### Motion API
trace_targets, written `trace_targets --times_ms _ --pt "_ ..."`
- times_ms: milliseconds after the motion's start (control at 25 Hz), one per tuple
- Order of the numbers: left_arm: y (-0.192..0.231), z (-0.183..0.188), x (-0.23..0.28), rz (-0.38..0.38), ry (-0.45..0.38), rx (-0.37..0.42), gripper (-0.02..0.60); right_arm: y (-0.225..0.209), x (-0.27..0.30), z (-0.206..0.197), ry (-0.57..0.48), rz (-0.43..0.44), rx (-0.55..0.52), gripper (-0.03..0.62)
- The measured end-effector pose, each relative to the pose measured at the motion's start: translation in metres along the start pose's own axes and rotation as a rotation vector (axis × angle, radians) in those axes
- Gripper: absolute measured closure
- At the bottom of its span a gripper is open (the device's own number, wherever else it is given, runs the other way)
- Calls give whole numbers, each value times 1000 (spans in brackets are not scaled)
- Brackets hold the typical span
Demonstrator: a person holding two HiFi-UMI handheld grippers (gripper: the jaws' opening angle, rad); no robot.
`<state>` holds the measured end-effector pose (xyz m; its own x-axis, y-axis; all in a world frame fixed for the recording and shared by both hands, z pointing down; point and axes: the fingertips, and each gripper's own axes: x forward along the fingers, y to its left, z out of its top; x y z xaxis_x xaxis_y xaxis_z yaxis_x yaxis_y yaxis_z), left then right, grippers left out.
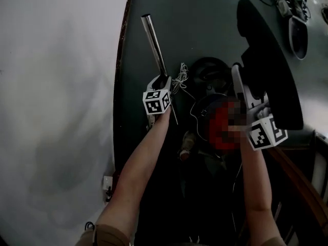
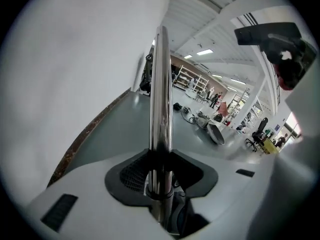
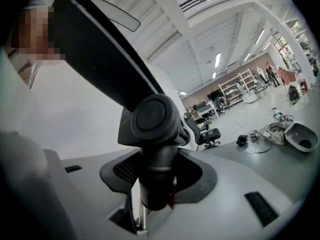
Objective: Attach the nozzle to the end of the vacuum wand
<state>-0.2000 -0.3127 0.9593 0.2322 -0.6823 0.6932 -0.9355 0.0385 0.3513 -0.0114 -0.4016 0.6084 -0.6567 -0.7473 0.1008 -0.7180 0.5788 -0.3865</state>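
Forearms (image 1: 143, 158) stretch forward, left gripper (image 2: 161, 184) jaws pinching the wand (image 2: 161, 84), right gripper (image 3: 152, 186) jaws clamping the nozzle (image 3: 105, 59).

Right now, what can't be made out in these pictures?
- Left gripper view: the wand's lower end, hidden inside the left gripper.
- Head view: the machine on the floor, dark and partly under a blur patch.
- Left gripper view: distant people, too small.

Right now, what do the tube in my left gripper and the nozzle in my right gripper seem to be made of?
The tube looks like polished metal, perhaps chromed: it mirrors the room in bright lengthwise streaks. The nozzle is probably moulded plastic with a matt black finish: it shows only dull, soft highlights, and its joint is smoothly rounded.
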Motion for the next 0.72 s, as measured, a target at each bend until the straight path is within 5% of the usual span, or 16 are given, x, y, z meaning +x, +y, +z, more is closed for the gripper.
trace_targets --times_ms 480,720 --pt "-137 -72 -205 -126 -89 171 434 178 -136 98 -69 203 -9 410" --pt "-167 -112 -262 -195 -93 296 434 243 -210 107 -86 199 -47 410"
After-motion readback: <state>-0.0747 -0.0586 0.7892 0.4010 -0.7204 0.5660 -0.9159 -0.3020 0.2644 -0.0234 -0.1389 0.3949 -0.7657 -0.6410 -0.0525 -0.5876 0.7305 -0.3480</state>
